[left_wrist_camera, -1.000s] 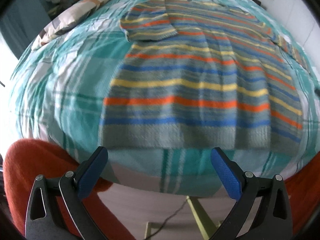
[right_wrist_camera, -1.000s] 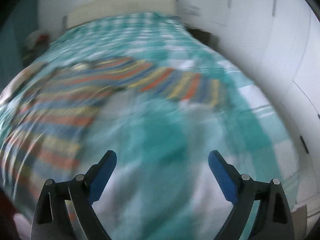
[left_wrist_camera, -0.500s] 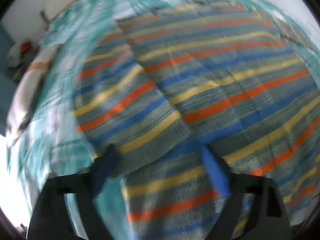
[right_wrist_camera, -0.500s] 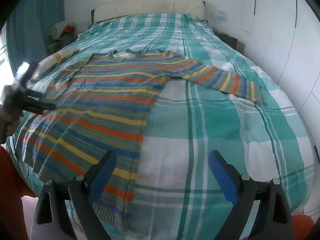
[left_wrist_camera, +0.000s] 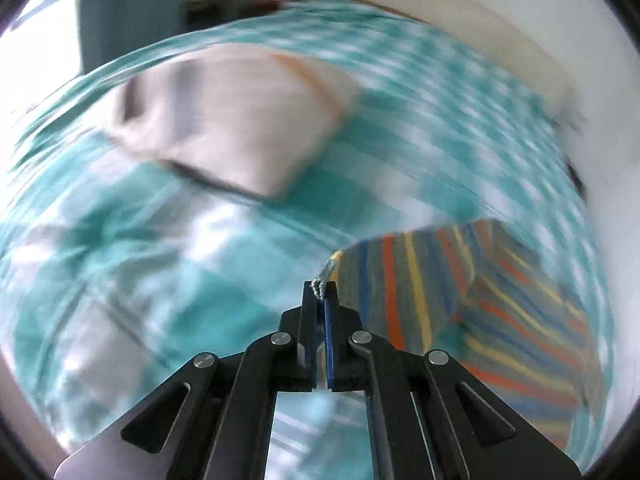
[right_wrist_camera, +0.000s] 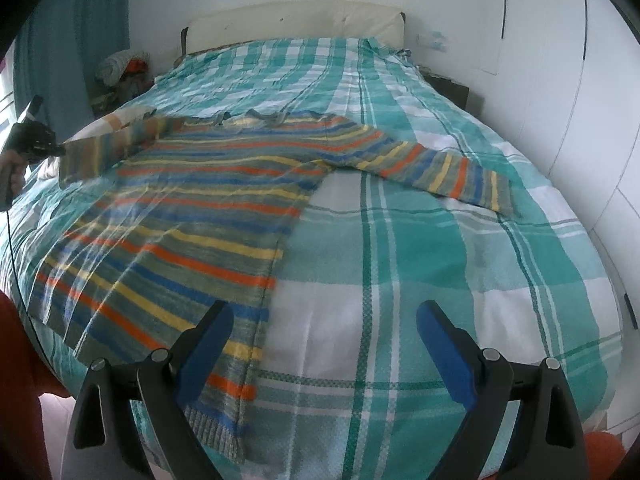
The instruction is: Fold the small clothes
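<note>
1. Left wrist view: left hand-held gripper [left_wrist_camera: 320, 300] was pressed together on the cuff edge of the striped sweater [left_wrist_camera: 460, 312]; knit showed just past the tips. The pinch sat at the sleeve's end, likely so the whole sleeve could be carried as one flap.
2. Same view was blurred; the bed [left_wrist_camera: 160, 260] lay below, with a pale pillow [left_wrist_camera: 232, 120] farther off.
3. Right wrist view: the left sleeve [right_wrist_camera: 104, 148] hung stretched and off the bedspread between the far-left gripper and the shoulder, judged to be mid-fold toward the body.
4. The sweater's body lay flat, front up, on the left half of the bed, hem nearest the camera.
5. The right sleeve [right_wrist_camera: 448, 168] lay spread out to the side, not yet folded.
6. Right hand-held gripper [right_wrist_camera: 324, 344] hovered spread and empty above the bedspread beside the hem, probably waiting its turn.
</note>
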Available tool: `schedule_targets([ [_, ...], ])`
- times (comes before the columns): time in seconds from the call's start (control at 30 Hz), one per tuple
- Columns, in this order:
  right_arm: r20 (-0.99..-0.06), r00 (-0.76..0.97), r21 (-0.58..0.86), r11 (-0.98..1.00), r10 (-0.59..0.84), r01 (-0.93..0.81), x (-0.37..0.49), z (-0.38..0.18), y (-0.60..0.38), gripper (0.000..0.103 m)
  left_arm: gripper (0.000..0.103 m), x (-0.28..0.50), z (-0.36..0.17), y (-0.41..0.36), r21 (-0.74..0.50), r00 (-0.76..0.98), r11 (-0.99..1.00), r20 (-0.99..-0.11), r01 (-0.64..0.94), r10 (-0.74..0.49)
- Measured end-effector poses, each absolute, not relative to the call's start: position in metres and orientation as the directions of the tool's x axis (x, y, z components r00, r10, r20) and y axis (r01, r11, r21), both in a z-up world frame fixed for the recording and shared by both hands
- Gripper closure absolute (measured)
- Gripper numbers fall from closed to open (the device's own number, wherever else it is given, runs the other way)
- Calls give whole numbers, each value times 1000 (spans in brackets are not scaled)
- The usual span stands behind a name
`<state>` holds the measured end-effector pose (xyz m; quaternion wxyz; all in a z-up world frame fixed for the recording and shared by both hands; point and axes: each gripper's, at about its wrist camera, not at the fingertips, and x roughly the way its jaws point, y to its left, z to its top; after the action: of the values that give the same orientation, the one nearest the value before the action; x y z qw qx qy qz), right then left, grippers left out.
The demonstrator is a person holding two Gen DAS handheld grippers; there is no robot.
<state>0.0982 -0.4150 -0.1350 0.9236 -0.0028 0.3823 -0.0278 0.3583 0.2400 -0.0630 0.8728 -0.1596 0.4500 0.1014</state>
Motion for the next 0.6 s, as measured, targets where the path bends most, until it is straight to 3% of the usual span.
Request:
schedule_targets([
  [0.23,-719,693,-34,998,-58,48,101,-141,-411,11,102,375,-92,269,-95,494,906,-859,-413,135],
  [0.33,-722,689,-24,998,-59,61,100,-141,-415,11,96,370,-102,274,-34,427,899,-888,-436,173],
  [0.4,-724,688,3,997,-50,75,99,-140,-422,11,61,359,-102,277,-5,402,894,-894,-448,197],
  [0.43,-726,687,27,996,-38,83,98,-139,-428,11,37,348,-98,275,-5,413,896,-888,-444,200],
  [0.47,-729,684,50,995,-24,88,97,-138,-433,11,30,334,-92,271,-24,446,906,-875,-423,185],
  [0.6,-763,624,277,958,170,78,91,-142,-452,11,30,255,-87,226,-212,474,959,-875,-189,-100],
])
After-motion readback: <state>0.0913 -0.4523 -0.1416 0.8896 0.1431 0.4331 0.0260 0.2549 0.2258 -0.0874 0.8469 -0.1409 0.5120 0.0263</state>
